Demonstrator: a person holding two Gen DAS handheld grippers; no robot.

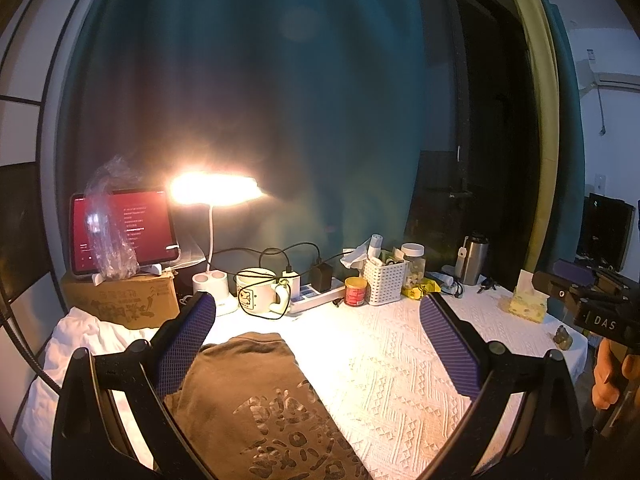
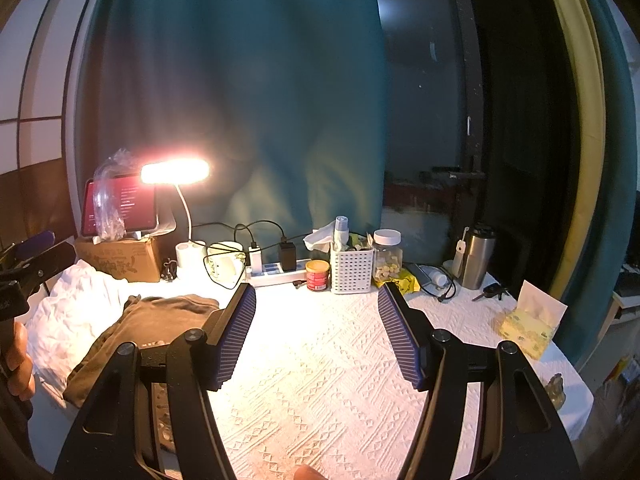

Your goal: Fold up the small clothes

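Observation:
A folded brown garment [image 1: 256,400] with a pale printed pattern lies on the white textured tablecloth [image 1: 400,380]; in the right wrist view the brown garment [image 2: 152,328] sits at the left. A crumpled white cloth [image 1: 80,344] lies left of it, seen too as the white cloth [image 2: 76,312]. My left gripper [image 1: 316,344] hovers open above the garment's far end, nothing between its purple pads. My right gripper [image 2: 316,332] stands open over bare tablecloth [image 2: 320,380], to the right of the garment. A hand [image 1: 612,372] holds the right gripper's body.
Along the back stand a lit desk lamp [image 1: 216,190], a tablet [image 1: 120,232] on a cardboard box [image 1: 120,300], a mug [image 1: 258,292], a power strip [image 1: 316,300], a red tin [image 1: 355,291], a white basket [image 1: 384,280], a steel tumbler [image 1: 474,260] and a yellow tissue pack [image 1: 528,304].

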